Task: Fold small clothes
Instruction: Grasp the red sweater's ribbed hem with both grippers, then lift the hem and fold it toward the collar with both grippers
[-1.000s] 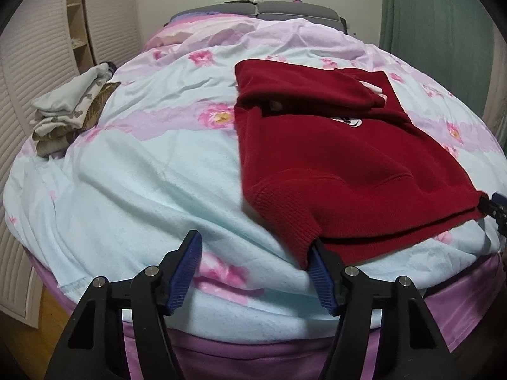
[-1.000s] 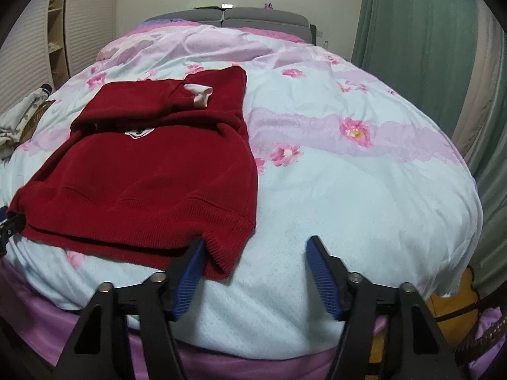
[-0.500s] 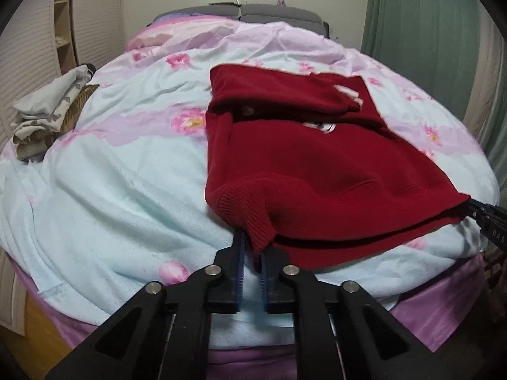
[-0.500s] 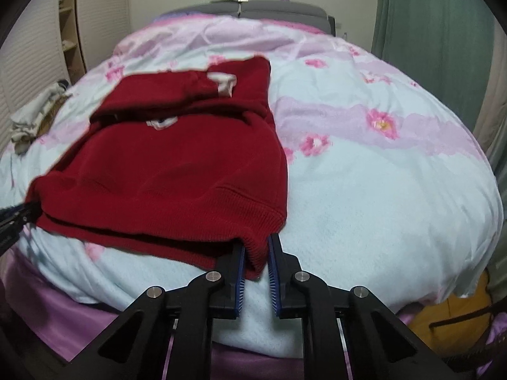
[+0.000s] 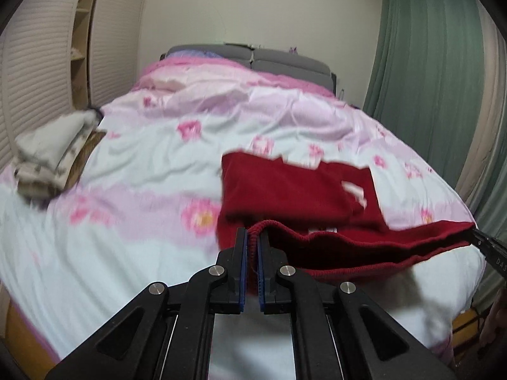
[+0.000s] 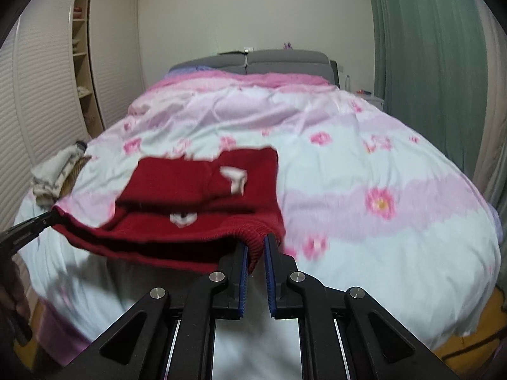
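A small dark red knit sweater [image 5: 301, 190] lies on the bed, its sleeves folded across the chest. My left gripper [image 5: 252, 237] is shut on the left corner of its ribbed hem. My right gripper [image 6: 255, 243] is shut on the right hem corner of the sweater [image 6: 206, 190]. Both hold the hem lifted above the quilt, so the lower half hangs stretched between them while the upper part rests on the bed. The right gripper's tip [image 5: 488, 247] shows at the right edge of the left wrist view; the left gripper's tip [image 6: 25, 231] shows at the left edge of the right wrist view.
The bed has a pale blue and pink flowered quilt [image 5: 142, 174]. A pile of folded light clothes [image 5: 54, 155] sits at its left edge. White slatted wardrobe doors [image 6: 41, 95] stand to the left, green curtains [image 5: 427, 79] to the right, a grey headboard [image 6: 269, 60] at the far end.
Both grippers closed on the hem corners, then lifted the hem up off the quilt and carried it toward the collar. The view is blurred from motion.
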`<state>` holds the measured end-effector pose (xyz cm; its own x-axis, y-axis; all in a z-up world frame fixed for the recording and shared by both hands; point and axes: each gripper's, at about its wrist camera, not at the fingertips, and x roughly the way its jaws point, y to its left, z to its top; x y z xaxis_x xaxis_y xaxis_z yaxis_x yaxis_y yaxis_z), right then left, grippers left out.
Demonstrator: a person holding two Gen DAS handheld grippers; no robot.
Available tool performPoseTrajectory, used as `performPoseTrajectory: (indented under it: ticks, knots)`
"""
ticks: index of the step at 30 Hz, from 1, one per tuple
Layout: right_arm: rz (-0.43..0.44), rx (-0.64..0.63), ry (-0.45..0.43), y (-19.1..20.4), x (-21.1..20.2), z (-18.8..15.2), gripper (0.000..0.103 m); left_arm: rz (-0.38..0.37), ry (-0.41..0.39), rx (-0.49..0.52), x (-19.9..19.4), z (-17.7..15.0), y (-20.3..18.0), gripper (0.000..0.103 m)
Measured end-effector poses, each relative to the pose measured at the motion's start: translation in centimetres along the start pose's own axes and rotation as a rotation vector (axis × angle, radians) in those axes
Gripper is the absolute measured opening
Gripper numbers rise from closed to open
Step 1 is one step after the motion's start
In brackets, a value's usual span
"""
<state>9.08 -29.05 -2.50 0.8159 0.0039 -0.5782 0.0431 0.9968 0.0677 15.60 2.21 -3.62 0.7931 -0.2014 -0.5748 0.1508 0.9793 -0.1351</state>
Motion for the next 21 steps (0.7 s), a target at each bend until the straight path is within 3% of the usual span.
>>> performPoseTrajectory:
  ticks: [9, 14, 21]
  knots:
    - [0.04, 0.037, -0.019, 0.1, 6.8, 7.2, 0.01, 0.019, -0.009, -0.012, 7.2, 5.1, 1.2, 0.005]
    - [0.033, 0.049, 0.011, 0.3, 11.4, 9.5, 0.01, 0.001, 0.042, -0.064, 11.1, 7.6, 2.8, 0.005]
    - [0.056, 0.063, 0.05, 0.3, 14.6, 10.3, 0.01, -0.032, 0.046, 0.001, 8.3, 5.6, 2.3, 0.006]
